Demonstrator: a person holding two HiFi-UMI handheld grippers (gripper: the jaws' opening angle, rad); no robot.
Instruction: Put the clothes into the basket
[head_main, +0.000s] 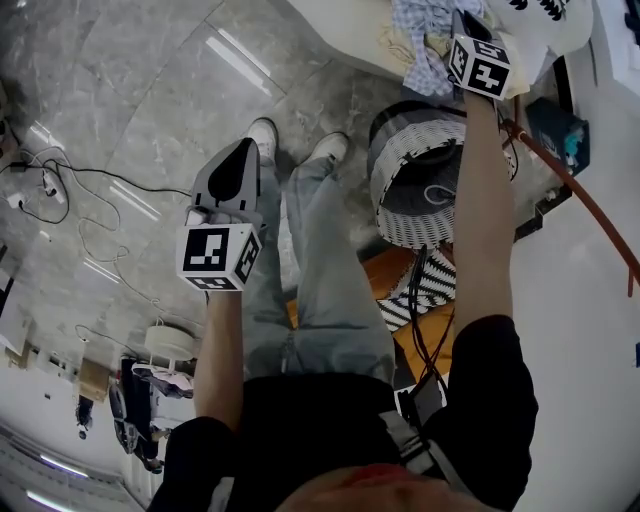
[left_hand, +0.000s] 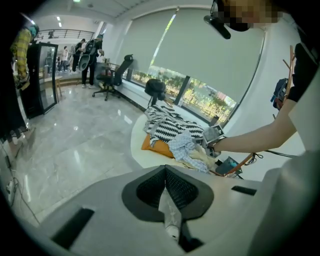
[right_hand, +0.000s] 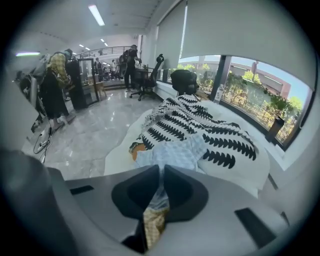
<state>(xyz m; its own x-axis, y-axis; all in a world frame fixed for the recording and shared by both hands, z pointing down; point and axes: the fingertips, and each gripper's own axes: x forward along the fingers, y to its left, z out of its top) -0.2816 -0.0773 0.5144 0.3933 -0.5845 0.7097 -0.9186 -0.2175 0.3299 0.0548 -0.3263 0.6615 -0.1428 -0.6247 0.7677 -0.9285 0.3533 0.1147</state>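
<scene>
Nearest, the left tool is hanging over the marble floor beside the person's legs, its jaws pressed together with nothing in them. To the right, the woven basket is standing open just short of the desk, with a striped cloth lying on its near side. Farther off, the right tool is clamping the blue checked garment. The garment is stretching lengthwise away from the jaws toward the leaf-patterned sheet on the desk.
</scene>
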